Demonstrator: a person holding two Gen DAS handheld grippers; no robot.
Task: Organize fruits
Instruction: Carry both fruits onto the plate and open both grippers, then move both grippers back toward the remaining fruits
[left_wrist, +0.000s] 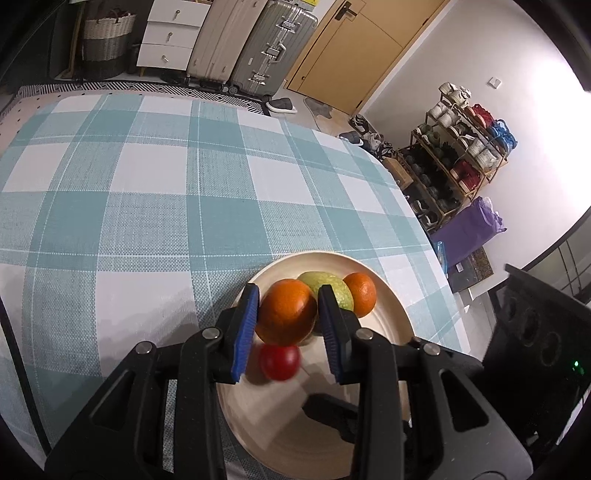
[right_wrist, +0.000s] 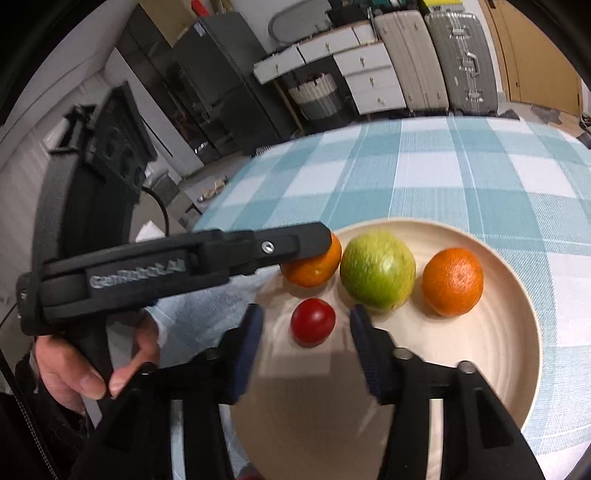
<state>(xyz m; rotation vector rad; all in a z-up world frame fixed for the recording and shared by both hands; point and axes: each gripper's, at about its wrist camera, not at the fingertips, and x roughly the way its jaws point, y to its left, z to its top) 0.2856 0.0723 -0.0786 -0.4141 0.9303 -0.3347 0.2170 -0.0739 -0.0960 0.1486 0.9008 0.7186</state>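
1. Four fruits sit on a cream plate (right_wrist: 517, 332) atop a checked tablecloth (left_wrist: 129, 192).
2. Left gripper (left_wrist: 286, 325) clenches one orange (left_wrist: 286, 317).
3. Right gripper (right_wrist: 306, 347) stands released around a red tomato (right_wrist: 313, 322).
4. Green apple (right_wrist: 377, 268) and second orange (right_wrist: 452, 281) lie alongside.

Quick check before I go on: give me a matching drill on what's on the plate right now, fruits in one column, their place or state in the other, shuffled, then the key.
Column one:
1. orange under the left gripper
2. green fruit
3. small red fruit
4. the other orange

Column two:
A. lies free on the plate, between the right gripper's open fingers
B. clamped between blue pads
C. at the row's end, away from both grippers
D. middle of the row of three

Pairs: 1-B, 2-D, 3-A, 4-C
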